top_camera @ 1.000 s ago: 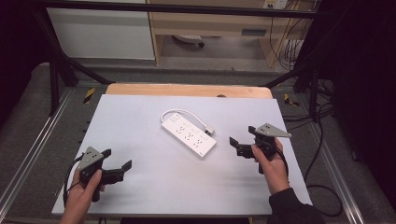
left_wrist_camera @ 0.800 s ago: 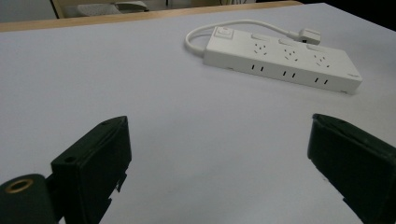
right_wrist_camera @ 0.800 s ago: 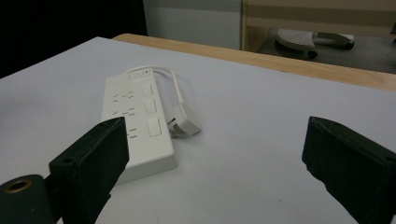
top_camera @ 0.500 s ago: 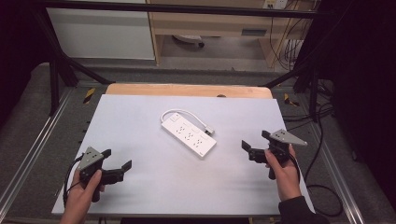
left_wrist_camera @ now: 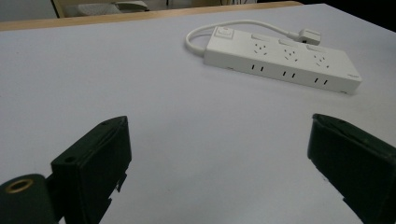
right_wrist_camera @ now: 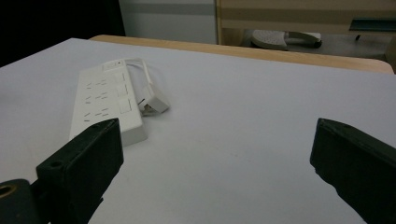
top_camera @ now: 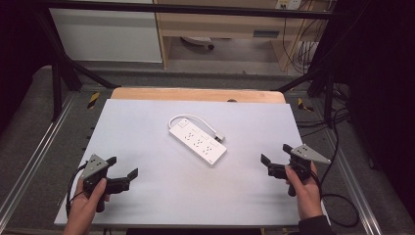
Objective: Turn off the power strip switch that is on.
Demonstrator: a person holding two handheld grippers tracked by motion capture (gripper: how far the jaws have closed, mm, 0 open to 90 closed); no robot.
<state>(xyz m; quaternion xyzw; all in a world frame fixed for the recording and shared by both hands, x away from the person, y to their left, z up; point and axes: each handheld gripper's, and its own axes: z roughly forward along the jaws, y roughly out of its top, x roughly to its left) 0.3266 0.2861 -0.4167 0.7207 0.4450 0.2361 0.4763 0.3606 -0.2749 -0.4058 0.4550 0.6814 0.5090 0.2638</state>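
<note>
High view first, working up from our edge of the table (top_camera: 147, 122): our left gripper (top_camera: 122, 174) sits down at about 7 o'clock, held in a hand (top_camera: 88, 208), jaws spread wide with nothing between them. Our right gripper (top_camera: 275, 159) is over at roughly 4 o'clock near the right edge, jaws also wide apart and empty, and the grey plate on top is easy to spot.

Further up, near the middle of the table, lies the white power strip (top_camera: 198, 145), flat and well apart from both grippers. Its long axis runs diagonally, from about 10 o'clock to 4 o'clock. The switch end points to 10 o'clock, and its short cord (top_camera: 188, 117) loops out from there and curls round along the far side, so the plug (top_camera: 220, 136) ends up just beside the strip's body.

From the left gripper view the strip (left_wrist_camera: 280, 63) sits ahead at 1 o'clock, sockets facing up. From the right gripper view it (right_wrist_camera: 105, 100) is off at 10 o'clock.
</note>
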